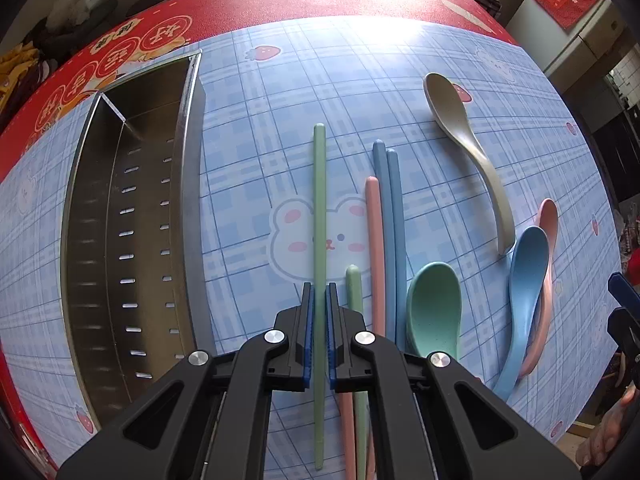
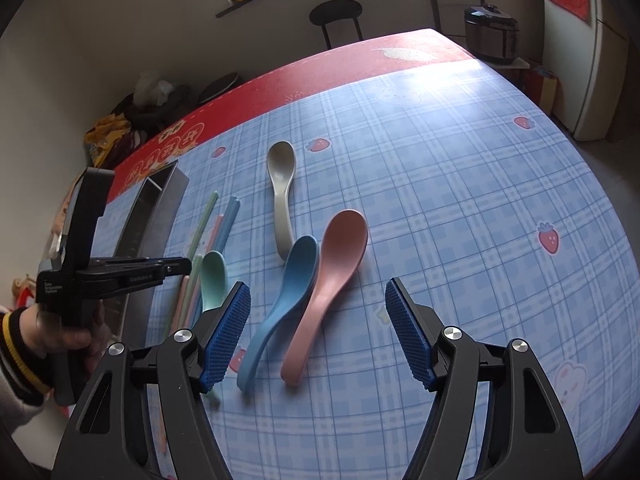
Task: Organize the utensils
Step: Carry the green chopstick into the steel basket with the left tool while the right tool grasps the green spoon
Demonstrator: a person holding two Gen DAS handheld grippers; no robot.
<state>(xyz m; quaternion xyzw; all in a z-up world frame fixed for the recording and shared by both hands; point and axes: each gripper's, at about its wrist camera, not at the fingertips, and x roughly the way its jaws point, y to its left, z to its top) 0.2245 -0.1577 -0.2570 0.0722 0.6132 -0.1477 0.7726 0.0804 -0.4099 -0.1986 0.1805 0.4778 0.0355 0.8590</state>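
Note:
My left gripper has its jaws close on either side of a long green chopstick that lies on the table; narrow gaps show beside it. A second green chopstick, a pink one and two blue ones lie just to the right. A green spoon, beige spoon, blue spoon and pink spoon lie further right. My right gripper is open above the blue spoon and pink spoon.
A steel slotted utensil holder lies on its side to the left of the chopsticks, also in the right wrist view. The table wears a blue plaid cloth with a red border. A stool and a rice cooker stand beyond the table.

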